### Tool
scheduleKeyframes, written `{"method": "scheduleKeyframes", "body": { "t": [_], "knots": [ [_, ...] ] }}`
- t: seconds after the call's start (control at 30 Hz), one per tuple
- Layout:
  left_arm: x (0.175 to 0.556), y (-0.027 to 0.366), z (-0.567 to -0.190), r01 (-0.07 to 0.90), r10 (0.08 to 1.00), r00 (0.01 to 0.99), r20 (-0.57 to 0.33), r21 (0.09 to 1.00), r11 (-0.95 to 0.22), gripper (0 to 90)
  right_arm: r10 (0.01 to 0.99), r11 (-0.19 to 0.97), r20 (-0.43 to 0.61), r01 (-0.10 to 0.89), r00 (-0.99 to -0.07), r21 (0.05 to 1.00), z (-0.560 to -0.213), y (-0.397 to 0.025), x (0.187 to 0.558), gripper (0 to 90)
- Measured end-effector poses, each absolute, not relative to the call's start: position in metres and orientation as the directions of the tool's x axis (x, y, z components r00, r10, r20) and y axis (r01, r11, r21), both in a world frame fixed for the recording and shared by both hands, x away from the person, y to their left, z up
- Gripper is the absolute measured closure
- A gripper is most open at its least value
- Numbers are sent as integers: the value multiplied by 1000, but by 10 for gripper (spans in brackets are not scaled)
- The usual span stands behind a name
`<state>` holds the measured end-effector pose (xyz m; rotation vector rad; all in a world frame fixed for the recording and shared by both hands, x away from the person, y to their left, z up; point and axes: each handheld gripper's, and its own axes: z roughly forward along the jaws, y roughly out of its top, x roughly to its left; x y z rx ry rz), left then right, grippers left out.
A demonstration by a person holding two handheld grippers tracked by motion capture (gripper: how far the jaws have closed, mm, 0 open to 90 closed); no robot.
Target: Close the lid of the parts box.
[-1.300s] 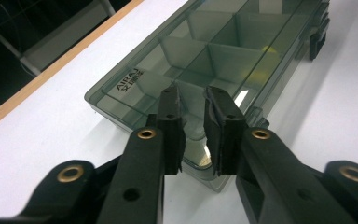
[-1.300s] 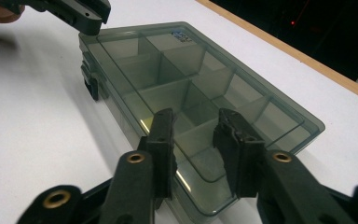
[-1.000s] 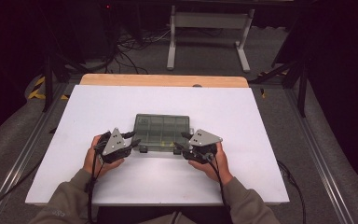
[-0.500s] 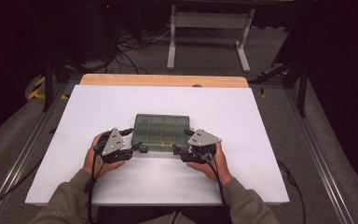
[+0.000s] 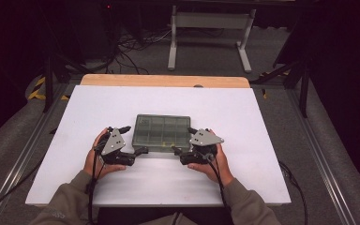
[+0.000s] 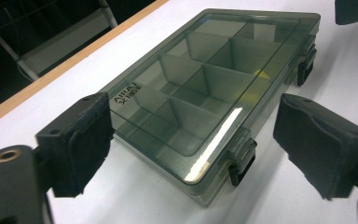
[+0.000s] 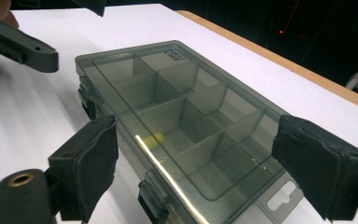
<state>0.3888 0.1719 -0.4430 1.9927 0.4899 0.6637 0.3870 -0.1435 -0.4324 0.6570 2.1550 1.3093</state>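
A smoky clear plastic organiser box lies flat mid-table with its lid closed, and dividers show through the lid. A small yellow piece sits in one compartment. Two black latches line the box's near long side. My left gripper stands open at the near left corner. Its pads straddle that corner without touching it. My right gripper is open at the near right corner. Those pads flank the box end, also apart from it.
The white tabletop has a wooden strip along its far edge. Beyond it stand a metal frame and floor cables. Rails run along both table sides.
Both hands have shifted only very slightly at the box's near corners. The box has not moved and both grippers stay open.
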Motion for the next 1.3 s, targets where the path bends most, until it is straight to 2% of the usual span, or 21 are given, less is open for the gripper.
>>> {"method": "scheduleKeyframes", "body": {
  "t": [0.63, 1.3],
  "knots": [
    [376, 169, -429, 43, 577, 777, 253, 892, -449, 72, 650, 438, -226, 115, -726, 891, -422, -140, 377, 147],
    [351, 170, -413, -21, 555, 776, 300, 891, -453, 59, 643, 455, -265, 79, -719, 887, -409, -143, 355, 146]
  ]
}}
